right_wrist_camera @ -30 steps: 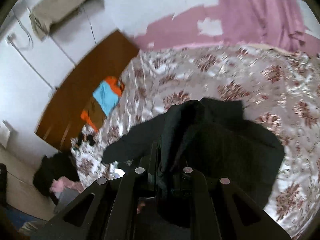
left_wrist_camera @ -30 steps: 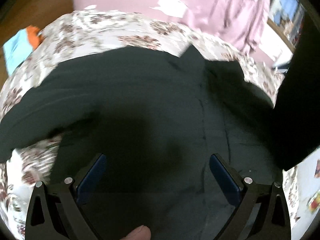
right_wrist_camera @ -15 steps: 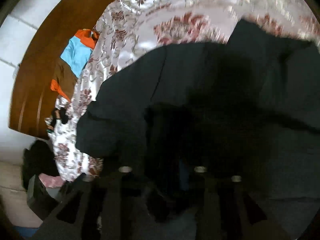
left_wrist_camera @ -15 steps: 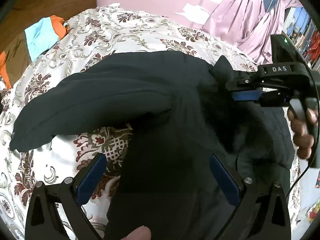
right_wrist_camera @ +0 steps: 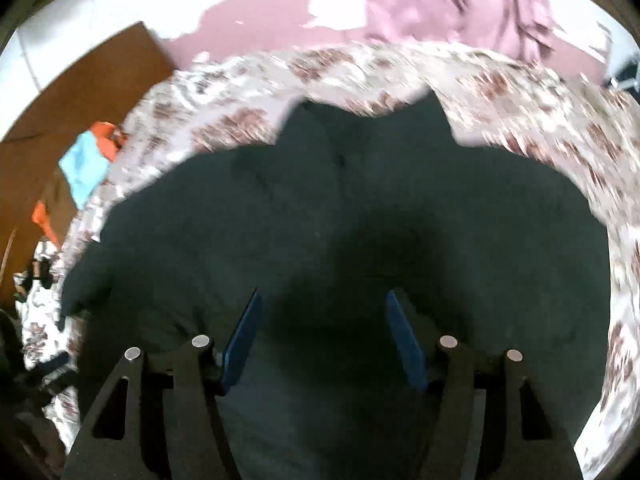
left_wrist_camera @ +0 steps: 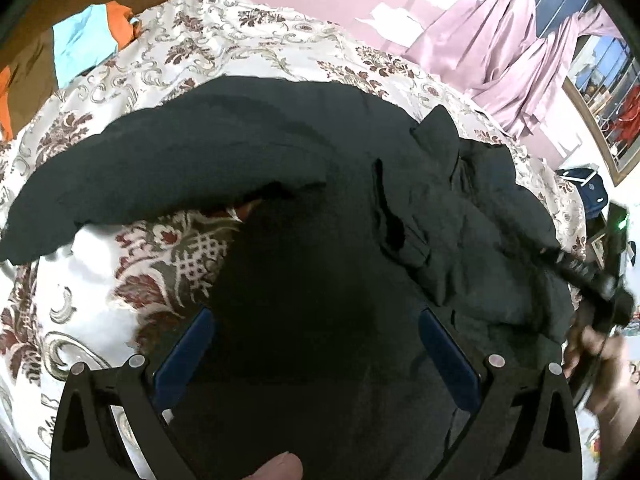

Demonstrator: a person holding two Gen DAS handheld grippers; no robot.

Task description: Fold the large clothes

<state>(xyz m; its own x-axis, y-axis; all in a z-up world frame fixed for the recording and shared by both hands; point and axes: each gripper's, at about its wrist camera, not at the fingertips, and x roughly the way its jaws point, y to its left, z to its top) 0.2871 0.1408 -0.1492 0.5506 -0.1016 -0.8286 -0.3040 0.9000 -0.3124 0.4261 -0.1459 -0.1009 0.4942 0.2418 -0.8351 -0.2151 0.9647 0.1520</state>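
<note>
Garment [right_wrist_camera: 360, 200] lies spread beneath opening right gripper [right_wrist_camera: 322, 312].

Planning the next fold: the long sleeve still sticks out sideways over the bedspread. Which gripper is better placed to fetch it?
Left gripper, probably: open, with the sleeve lying just ahead to its left.

Black tool [right_wrist_camera: 322, 312] frames, blue pads [right_wrist_camera: 402, 340], silver screws [right_wrist_camera: 201, 341].

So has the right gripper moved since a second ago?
Yes. The right gripper has dropped toward the black garment on the floral bedspread, which now fills its view; its jaws are opening, empty.
</note>
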